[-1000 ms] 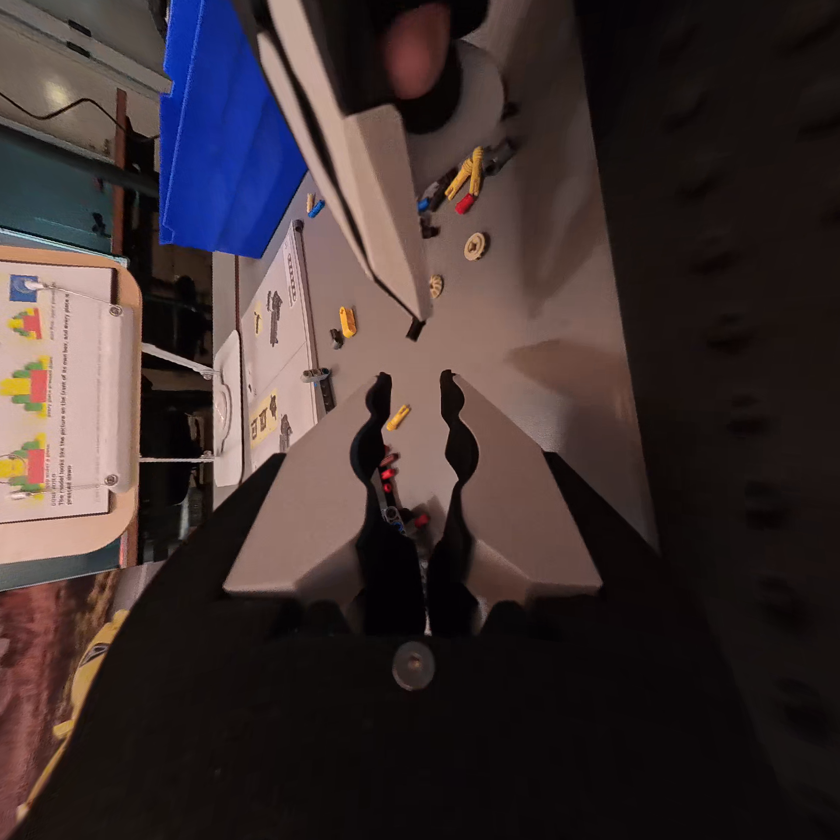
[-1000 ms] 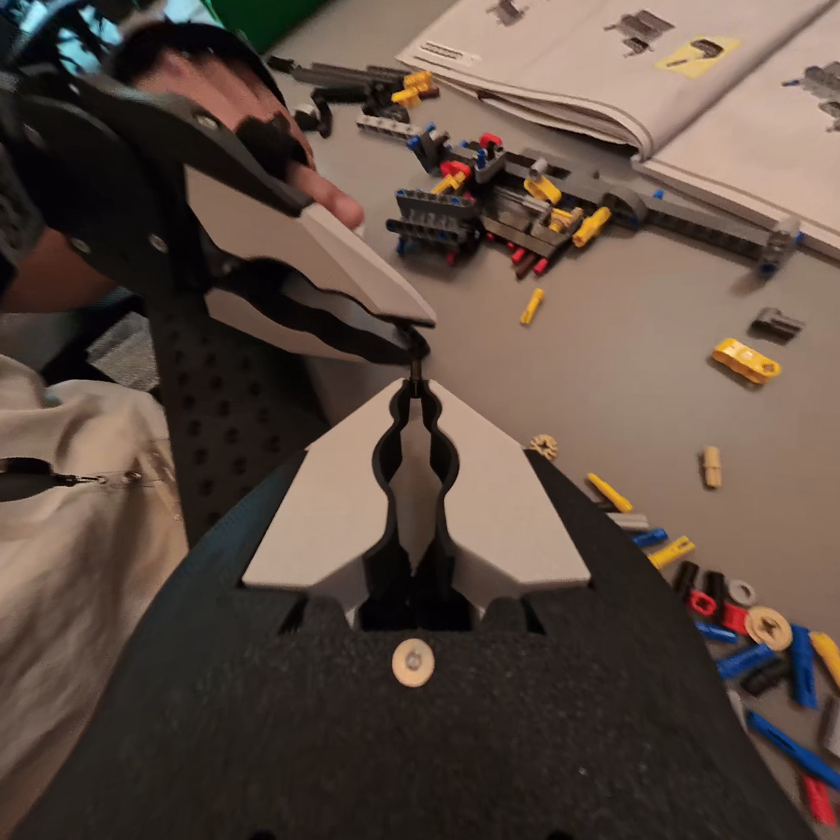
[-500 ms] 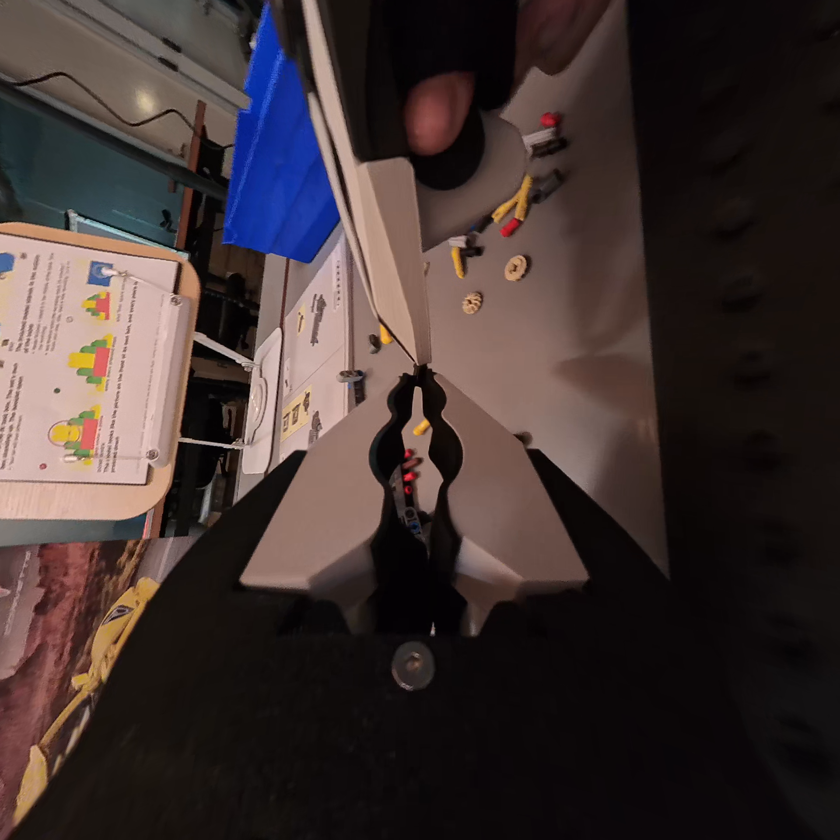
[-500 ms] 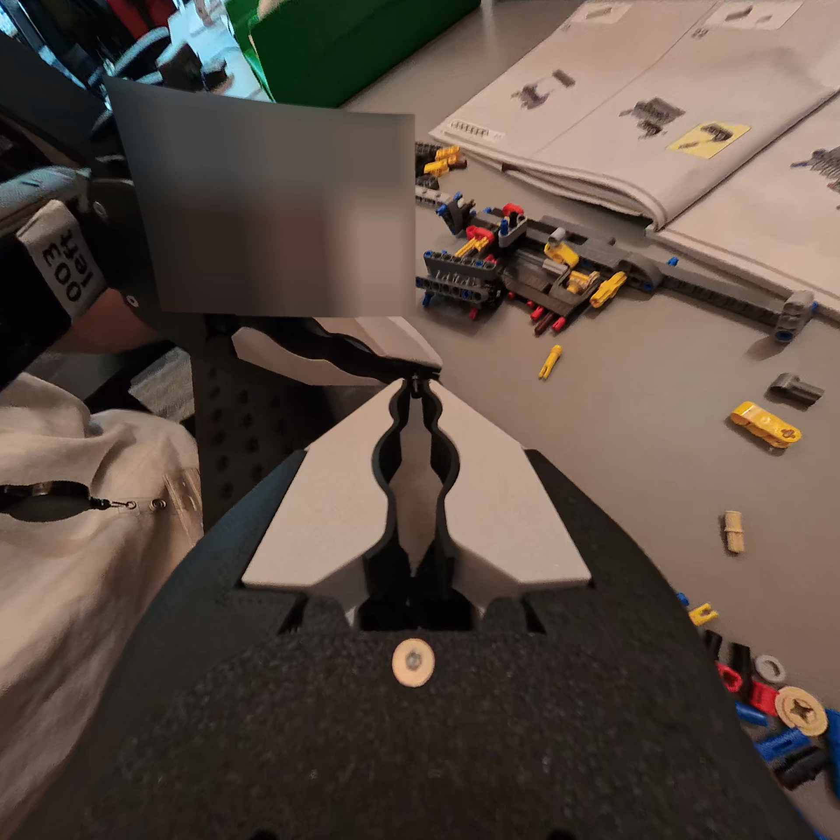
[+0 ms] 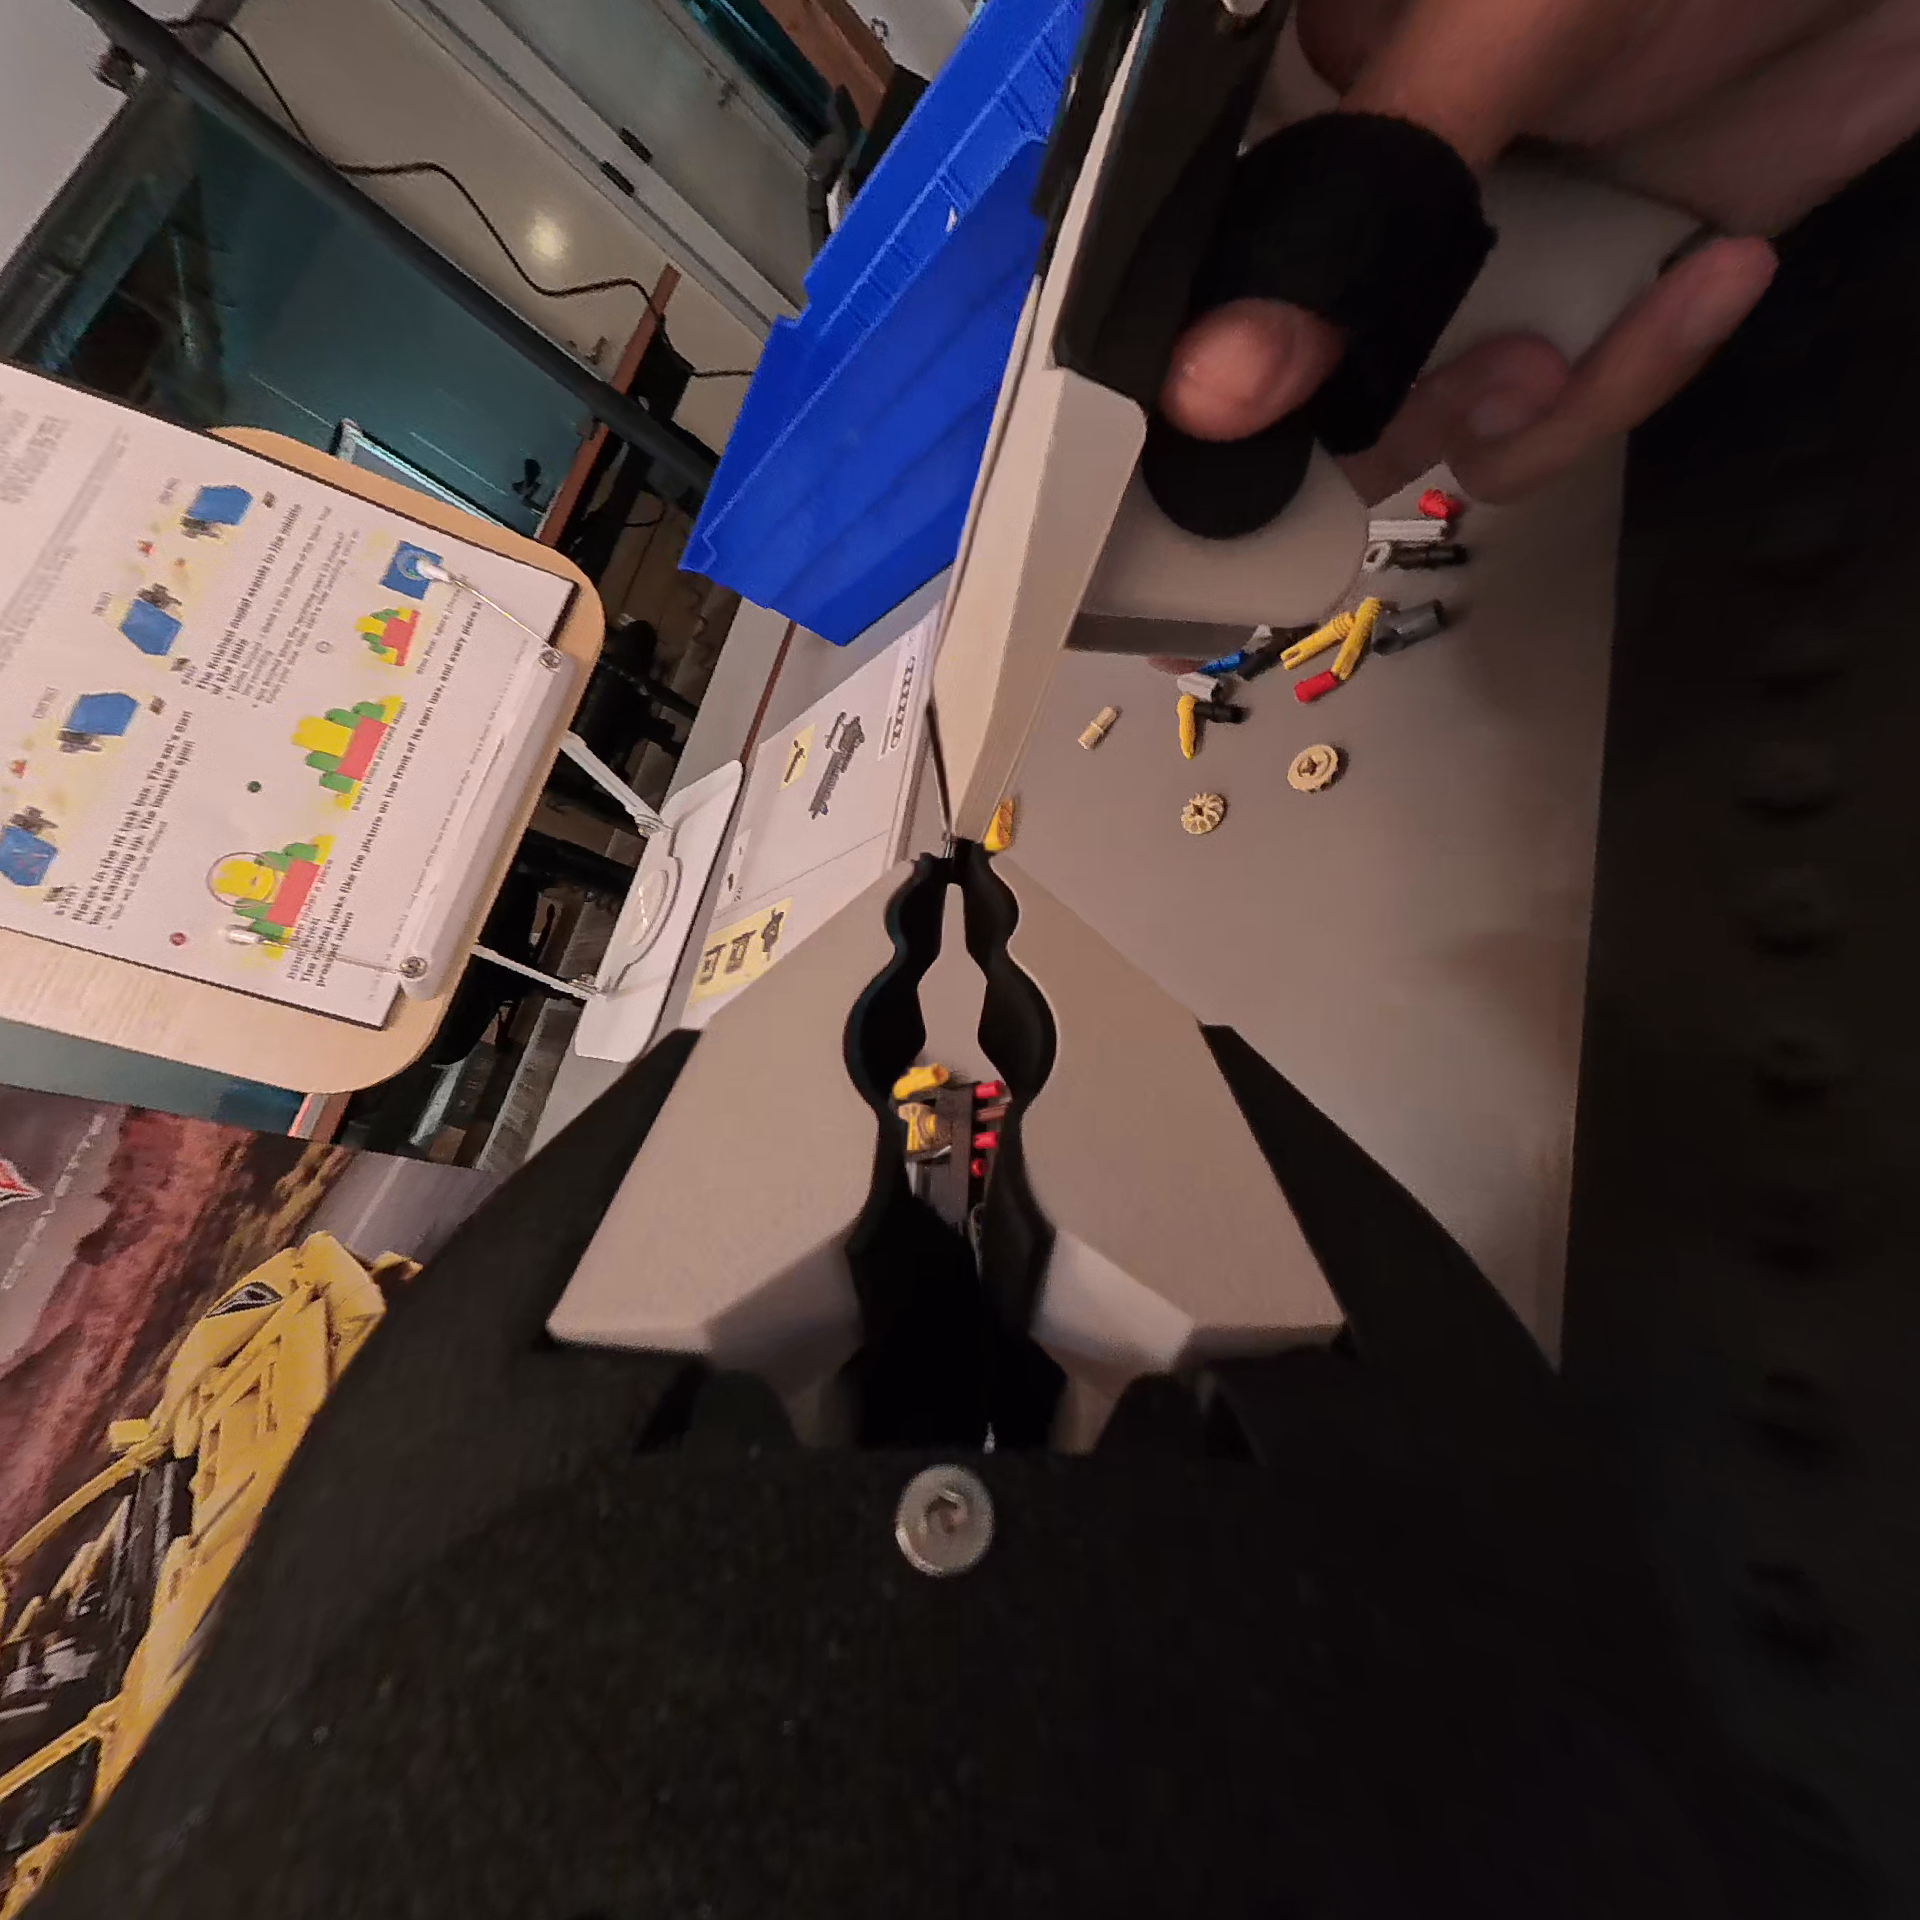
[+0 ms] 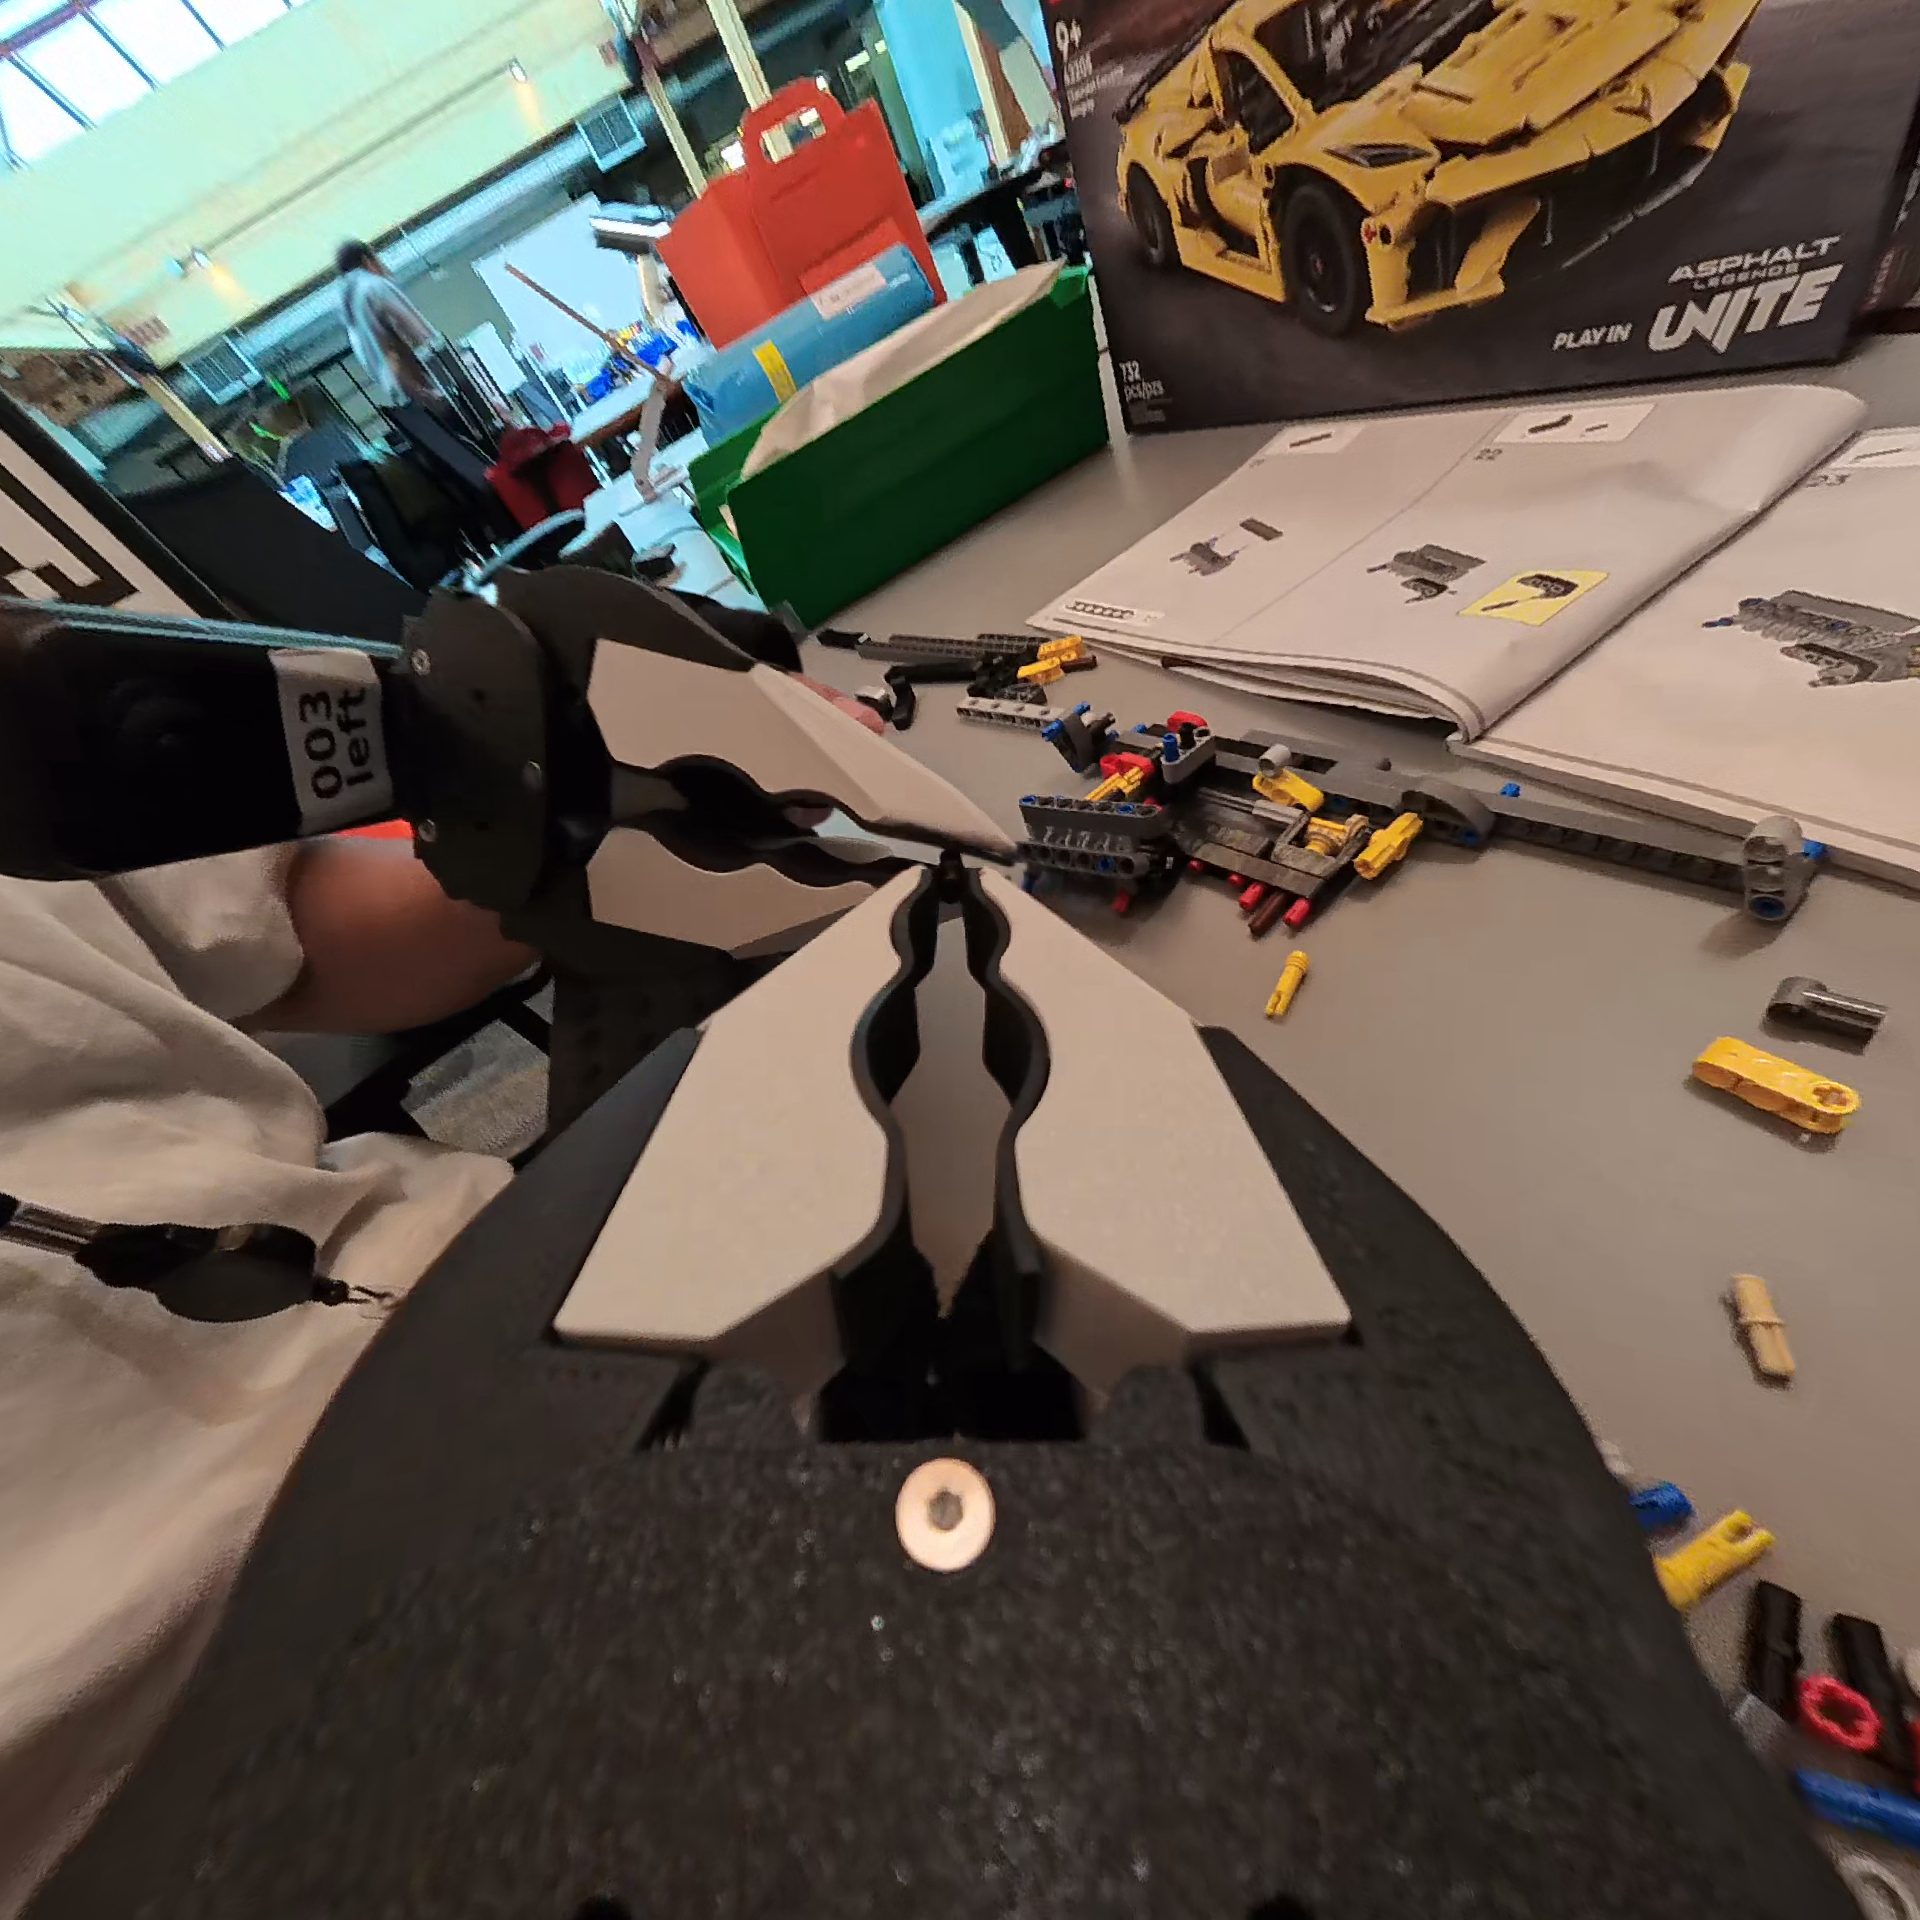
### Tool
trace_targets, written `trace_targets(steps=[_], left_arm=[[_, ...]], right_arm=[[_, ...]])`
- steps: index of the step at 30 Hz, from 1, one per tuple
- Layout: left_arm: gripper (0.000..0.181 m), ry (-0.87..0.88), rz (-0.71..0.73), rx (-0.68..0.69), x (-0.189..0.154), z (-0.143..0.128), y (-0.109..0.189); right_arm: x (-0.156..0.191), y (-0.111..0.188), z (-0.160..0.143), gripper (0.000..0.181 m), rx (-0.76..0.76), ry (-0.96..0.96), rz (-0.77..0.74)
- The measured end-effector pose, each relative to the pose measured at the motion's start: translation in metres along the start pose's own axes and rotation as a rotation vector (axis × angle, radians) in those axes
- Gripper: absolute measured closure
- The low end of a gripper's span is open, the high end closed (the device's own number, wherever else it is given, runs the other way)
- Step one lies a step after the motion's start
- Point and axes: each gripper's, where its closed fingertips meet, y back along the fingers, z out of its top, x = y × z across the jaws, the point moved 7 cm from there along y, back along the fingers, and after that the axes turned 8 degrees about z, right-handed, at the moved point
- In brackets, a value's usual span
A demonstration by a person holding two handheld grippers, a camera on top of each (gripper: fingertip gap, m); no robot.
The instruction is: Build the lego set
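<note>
Left gripper [image 5: 951, 868]: we see it closed on a small black pin [image 6: 948, 871].
Right gripper [image 6: 948, 883]: closed on the same pin, tip to tip.
Lego assembly [image 6: 1288, 821]: on the surface [image 6: 1507, 1039], beyond both.

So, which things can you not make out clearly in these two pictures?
- Small dark piece pinched where the left tool and right tool meet: too small in both views to tell its type.
- Partly built model: the left wrist view shows only a sliver between its own fingers.
- Loose pieces at bottom right, right wrist view: cut by the edge.
</note>
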Motion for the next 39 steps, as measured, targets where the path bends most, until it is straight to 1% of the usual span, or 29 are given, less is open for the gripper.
trace_targets(steps=[2, 4, 8, 11, 25, 32, 39], left_arm=[[0.179, -0.017, 0.020, -0.032, 0.001, 0.002, 0.002], [0.179, -0.039, 0.018, -0.046, 0.001, 0.003, 0.004], [0.179, -0.110, 0.025, -0.053, -0.002, 0.001, 0.006], [0.179, -0.165, 0.037, -0.032, -0.004, 0.000, 0.004], [0.179, -0.154, 0.035, 0.008, -0.004, -0.003, 0.000], [0.179, -0.146, 0.037, 0.026, -0.004, -0.005, -0.001], [0.179, -0.156, 0.050, 0.021, -0.005, -0.003, -0.001]], right_arm=[[0.002, 0.002, 0.001, 0.177, -0.033, -0.030, 0.042], [0.002, 0.002, 0.001, 0.177, -0.033, -0.067, 0.076], [0.000, 0.003, -0.002, 0.177, -0.026, -0.093, 0.088], [-0.003, 0.003, -0.003, 0.177, -0.016, -0.110, 0.083], [-0.008, 0.000, -0.005, 0.177, -0.013, -0.114, 0.067], [-0.009, -0.002, -0.005, 0.171, -0.009, -0.117, 0.066], [-0.009, -0.004, -0.004, 0.173, -0.006, -0.103, 0.052]])
